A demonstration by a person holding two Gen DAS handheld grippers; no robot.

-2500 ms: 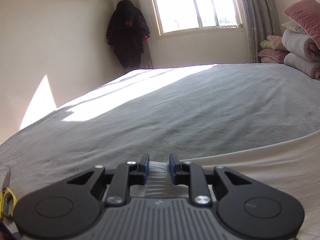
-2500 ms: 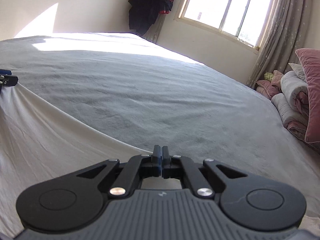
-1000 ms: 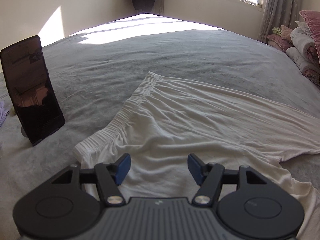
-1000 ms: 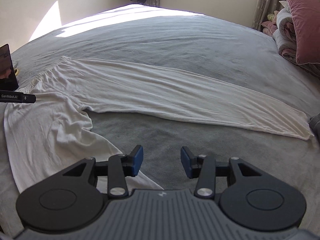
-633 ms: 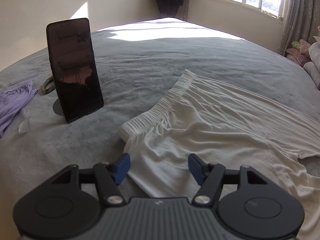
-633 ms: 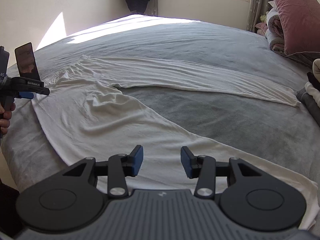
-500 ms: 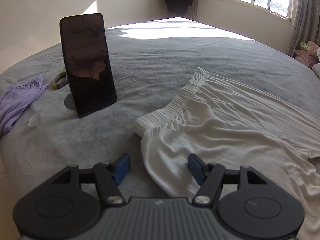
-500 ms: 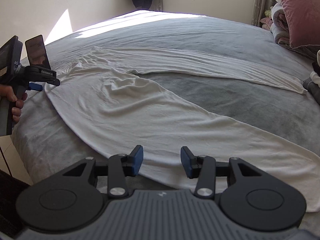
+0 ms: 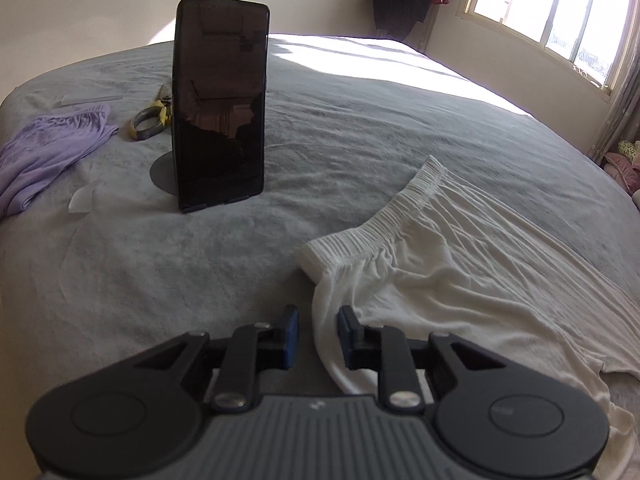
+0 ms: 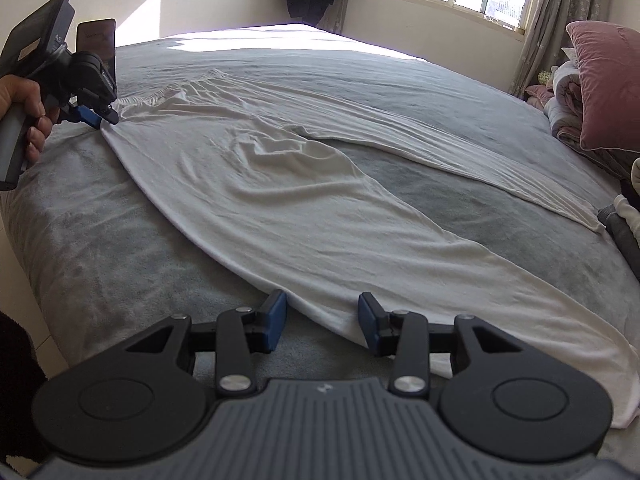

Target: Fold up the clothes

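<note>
The step in hand looks like taking hold of the white trousers [image 10: 280,200] along their near edge, ahead of the first fold. They lie spread on the grey bed [image 10: 100,240], waistband [image 9: 384,220] toward the phone on its stand [image 9: 220,104], the two legs running away toward the pillows [image 10: 600,92] and splayed apart with bare blanket between them.

The left gripper [image 9: 318,336] sits low at the waist corner, angled down at the bed. Its fingers [image 9: 290,336] are closing, with a narrow gap left between them, and the fabric's edge runs through that gap; the pads do not yet seem to press on the cloth. In the right wrist view a hand [image 10: 28,116] holds this gripper at the waistband corner.

The right gripper [image 10: 322,326] is tilted down over the near trouser leg, further along the same edge. Its fingers [image 10: 274,322] are closing a little but stand well apart, the hem line of the cloth passing between them without contact.

The next move probably calls for both pairs of fingers to pinch the near edge firmly, then lift together and carry the near leg over onto the far one, keeping the fabric taut so the creases around the crotch do not bunch.
</note>
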